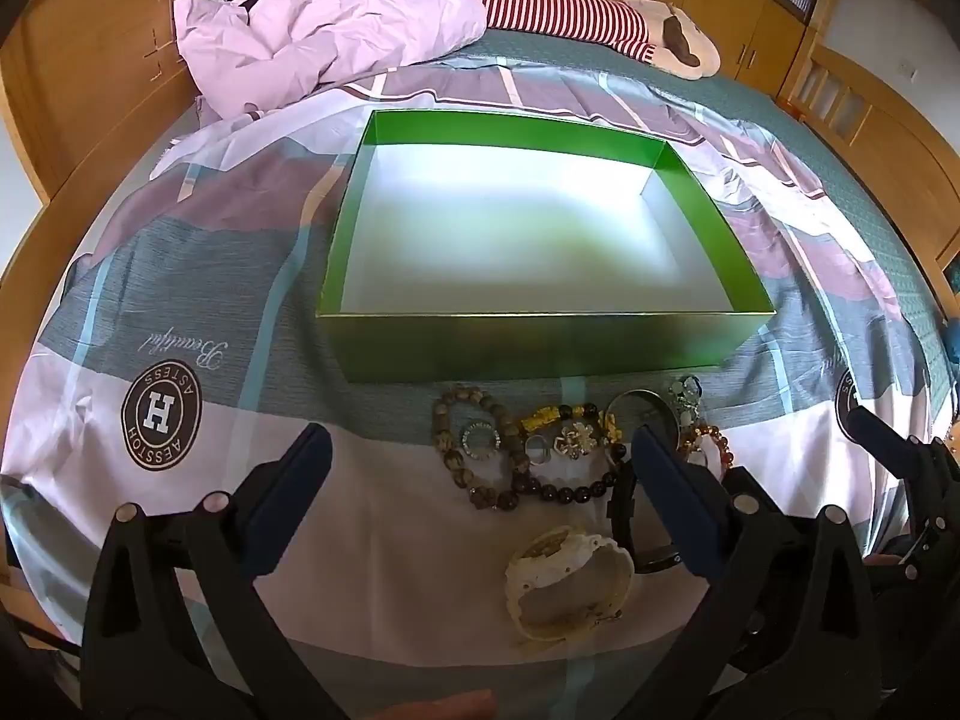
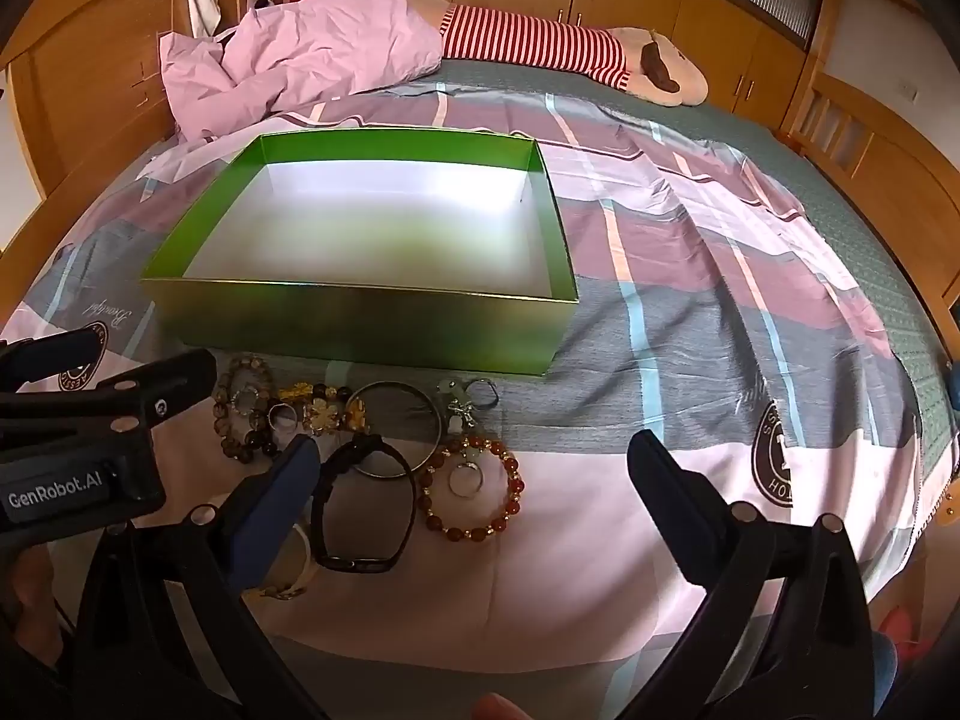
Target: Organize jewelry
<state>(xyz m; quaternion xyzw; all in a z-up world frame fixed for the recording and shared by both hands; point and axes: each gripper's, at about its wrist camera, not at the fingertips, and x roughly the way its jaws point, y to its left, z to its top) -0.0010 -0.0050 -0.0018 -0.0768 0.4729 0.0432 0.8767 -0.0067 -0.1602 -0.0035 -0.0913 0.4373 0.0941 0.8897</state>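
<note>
Left tongs [image 1: 480, 450] wide open, nothing in them, tips hanging over the jewelry pile. Right tongs [image 2: 474, 462] also wide open and empty, tips above the right end of the pile.

Progress: looks like zero. Green box [image 1: 540, 348] sits on the bed [image 2: 690, 330], white inside, nothing in it. All jewelry is on the bedcover just in front of the box's near wall. So every piece is left to move, assuming the box is the target.

The pile in the left view: wooden bead bracelet [image 1: 447, 420], a small sparkly ring [image 1: 480, 438] inside its loop, dark bead bracelet [image 1: 570, 489], yellow charm bracelet [image 1: 540, 422], white watch [image 1: 567, 588] nearest the camera.

View differences:
- The right view shows the black band [image 2: 366, 510] fully, the metal bangle [image 2: 396, 429], the amber bead bracelet [image 2: 474, 489] with a ring [image 2: 465, 477] inside it, and a keyring cluster [image 2: 468, 399]. In the left view these are mostly hidden behind the right-hand finger.
- The left view shows the white watch whole; in the right view only its edge peeks out by the left-hand finger.
- The right view catches the left tongs side-on at its left edge; the left view catches only a bit of the right tongs at its right edge.

Pieces overlap and touch, so picking one alone may drag its neighbours.
</note>
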